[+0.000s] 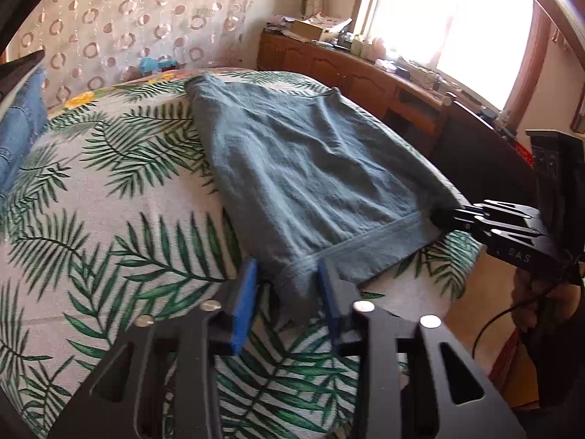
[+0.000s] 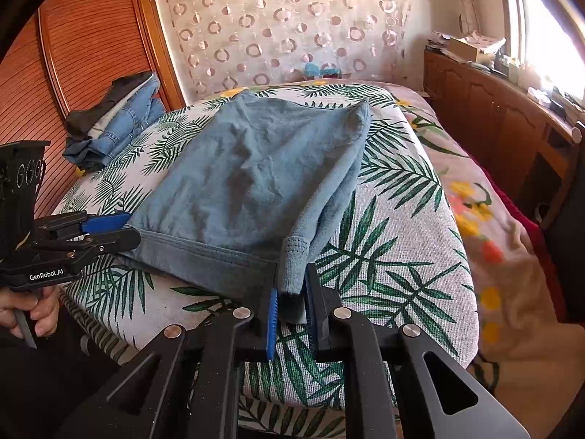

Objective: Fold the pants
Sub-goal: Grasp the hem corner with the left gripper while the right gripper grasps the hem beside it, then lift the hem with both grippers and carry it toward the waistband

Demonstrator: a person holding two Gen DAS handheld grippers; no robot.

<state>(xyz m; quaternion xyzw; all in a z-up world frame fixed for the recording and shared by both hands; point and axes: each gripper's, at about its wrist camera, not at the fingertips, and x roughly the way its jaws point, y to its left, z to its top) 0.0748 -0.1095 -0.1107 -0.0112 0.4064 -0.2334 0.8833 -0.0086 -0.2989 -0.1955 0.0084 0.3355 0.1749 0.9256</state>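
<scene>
Blue-grey pants [image 1: 292, 168] lie folded flat on the palm-leaf bedspread, also seen in the right wrist view [image 2: 248, 179]. My left gripper [image 1: 289, 292] has its jaws spread around the near left hem corner, with a visible gap beside the cloth. It shows at the left in the right wrist view [image 2: 124, 228]. My right gripper [image 2: 292, 303] has its jaws around the near right hem corner, cloth hanging between the pads. It shows at the right in the left wrist view [image 1: 444, 216], its tips at the hem corner.
A pile of folded jeans [image 2: 113, 120] sits at the bed's far left by the wooden wardrobe [image 2: 73, 51]. A wooden sideboard [image 1: 358, 69] with clutter runs under the bright window on the right. The bed edge [image 2: 329, 398] is just below the grippers.
</scene>
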